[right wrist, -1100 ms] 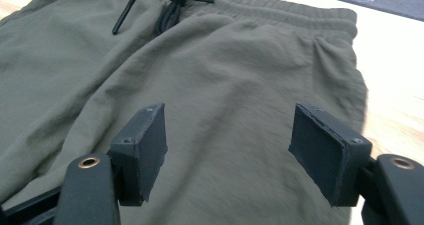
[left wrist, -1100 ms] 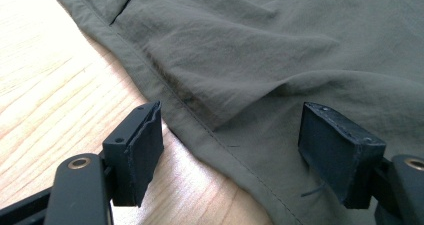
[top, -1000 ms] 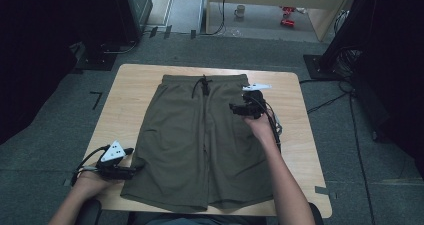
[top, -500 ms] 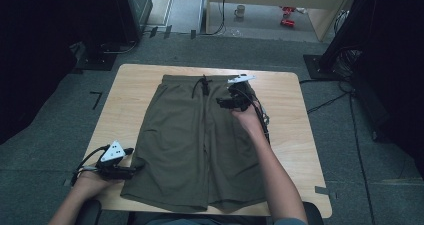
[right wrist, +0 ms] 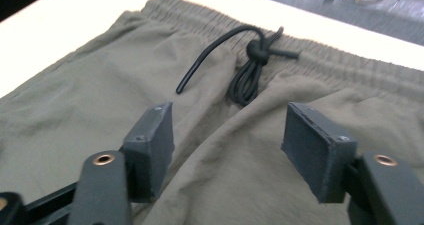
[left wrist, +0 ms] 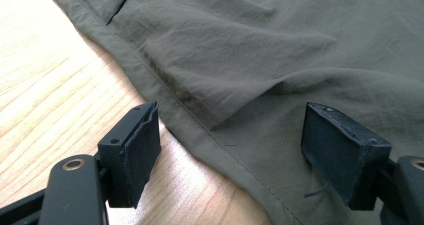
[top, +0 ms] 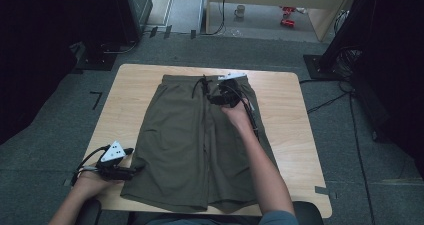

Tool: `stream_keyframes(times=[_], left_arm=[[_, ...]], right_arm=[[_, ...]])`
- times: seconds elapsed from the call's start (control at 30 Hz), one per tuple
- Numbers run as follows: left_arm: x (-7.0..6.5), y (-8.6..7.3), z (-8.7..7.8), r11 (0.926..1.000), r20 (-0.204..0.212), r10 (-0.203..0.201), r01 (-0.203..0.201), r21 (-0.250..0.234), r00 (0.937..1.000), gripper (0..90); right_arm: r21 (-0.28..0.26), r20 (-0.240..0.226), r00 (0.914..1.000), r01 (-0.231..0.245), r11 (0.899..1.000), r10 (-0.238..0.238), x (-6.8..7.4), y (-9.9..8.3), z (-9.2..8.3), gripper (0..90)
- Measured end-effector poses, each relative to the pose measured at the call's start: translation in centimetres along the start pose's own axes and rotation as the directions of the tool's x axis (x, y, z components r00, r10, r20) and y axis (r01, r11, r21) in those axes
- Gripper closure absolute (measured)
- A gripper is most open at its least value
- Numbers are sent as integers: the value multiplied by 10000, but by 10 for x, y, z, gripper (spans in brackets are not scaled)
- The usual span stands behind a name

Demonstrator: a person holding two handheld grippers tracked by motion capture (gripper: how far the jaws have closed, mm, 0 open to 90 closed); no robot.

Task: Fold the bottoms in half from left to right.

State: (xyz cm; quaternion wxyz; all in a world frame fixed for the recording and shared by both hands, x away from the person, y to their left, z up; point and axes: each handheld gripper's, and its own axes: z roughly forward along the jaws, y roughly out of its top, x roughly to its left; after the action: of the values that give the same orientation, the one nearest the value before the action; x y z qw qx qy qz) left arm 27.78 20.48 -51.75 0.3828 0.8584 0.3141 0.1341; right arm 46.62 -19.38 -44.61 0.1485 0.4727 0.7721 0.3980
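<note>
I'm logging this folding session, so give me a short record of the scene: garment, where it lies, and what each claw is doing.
garment: olive shorts, spread flat, waistband at the far edge
drawstring: black cord, knotted at the waistband
surface: wooden table
left claw: open, at the near left leg hem, one jaw over wood, the other over fabric
right claw: open, over the fabric just below the drawstring, nothing gripped
floor beyond: a mug

Location type: a lab or recording studio. A lone wooden worktop [top: 295, 135] stands on grey carpet. Dark equipment stands [top: 350, 40] and black drapes flank the worktop; cables [top: 330, 102] trail across the floor beside it, with tape marks [top: 96, 99] nearby.
</note>
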Motion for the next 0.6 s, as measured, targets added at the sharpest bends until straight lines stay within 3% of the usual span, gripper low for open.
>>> stream_keyframes(times=[0.1, 0.23, 0.33, 0.6], left_arm=[[0, 0, 0, 10000, -13, -16, 16, 5, 10000, 242], [0, 0, 0, 10000, -67, -52, 52, 16, 10000, 248], [0, 0, -1, 9999, -115, -109, 109, 17, 9999, 257], [-2, 3, -3, 9997, -137, -193, 195, 117, 9997, 391]], right_arm=[[37, -245, 9996, -157, 9999, 158, 2, 5, 3, 359], [-101, -310, 9995, 69, 9999, -72, 10, 16, 8, 362], [130, -273, 9993, 264, 9996, -261, 15, 24, 20, 358], [80, -104, 9971, 748, 9972, -748, 28, 37, 40, 358]])
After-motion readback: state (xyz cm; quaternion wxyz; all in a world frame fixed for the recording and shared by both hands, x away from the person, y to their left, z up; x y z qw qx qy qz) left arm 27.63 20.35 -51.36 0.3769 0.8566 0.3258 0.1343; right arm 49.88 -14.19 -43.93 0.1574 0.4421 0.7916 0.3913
